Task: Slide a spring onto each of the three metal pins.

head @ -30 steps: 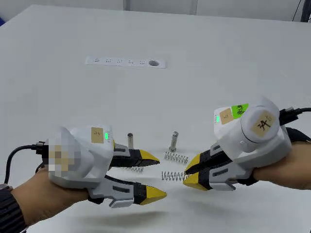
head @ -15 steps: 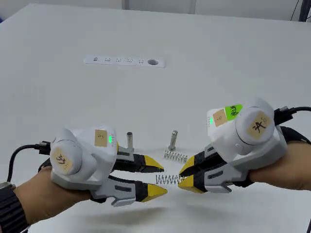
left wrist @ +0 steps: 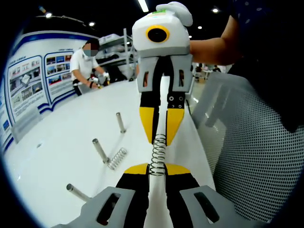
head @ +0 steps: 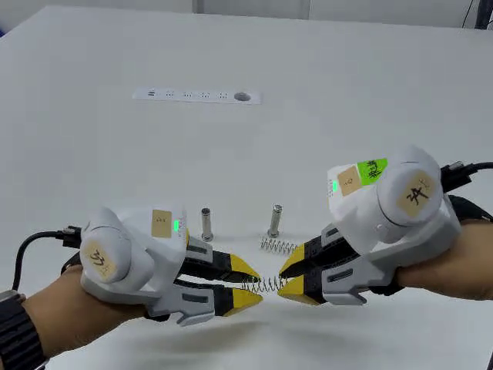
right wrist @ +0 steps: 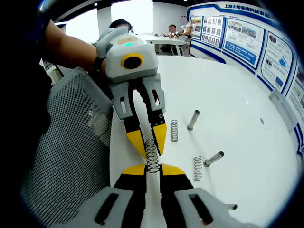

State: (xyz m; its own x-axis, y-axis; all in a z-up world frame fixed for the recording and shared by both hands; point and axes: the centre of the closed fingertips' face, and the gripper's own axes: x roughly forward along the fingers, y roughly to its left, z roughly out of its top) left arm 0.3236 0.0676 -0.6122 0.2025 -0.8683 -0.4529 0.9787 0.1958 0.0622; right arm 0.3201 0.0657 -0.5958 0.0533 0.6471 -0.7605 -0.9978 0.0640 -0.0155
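Both grippers meet tip to tip low over the white table and share one spring (head: 266,284). My left gripper (head: 250,284) is shut on its left end, my right gripper (head: 286,277) on its right end. The left gripper view has the spring (left wrist: 156,154) running from my own jaws up to the right gripper (left wrist: 161,135). Two metal pins (head: 206,223) (head: 275,220) stand upright just beyond the tips. Another spring (head: 279,246) lies by the right pin. In the left gripper view, three pins (left wrist: 120,122) (left wrist: 99,150) (left wrist: 76,192) show.
A white power strip (head: 196,96) lies far back on the table (head: 347,116). In the right gripper view, two loose springs (right wrist: 174,130) (right wrist: 197,168) rest beside pins. A mesh chair back (left wrist: 247,142) stands past the table's near edge. A person (left wrist: 88,66) works in the background.
The left gripper's jaws, wide apart a second ago, have come shut on the spring's free end. Both grippers drew closer together, with the spring lifted off the table between them.
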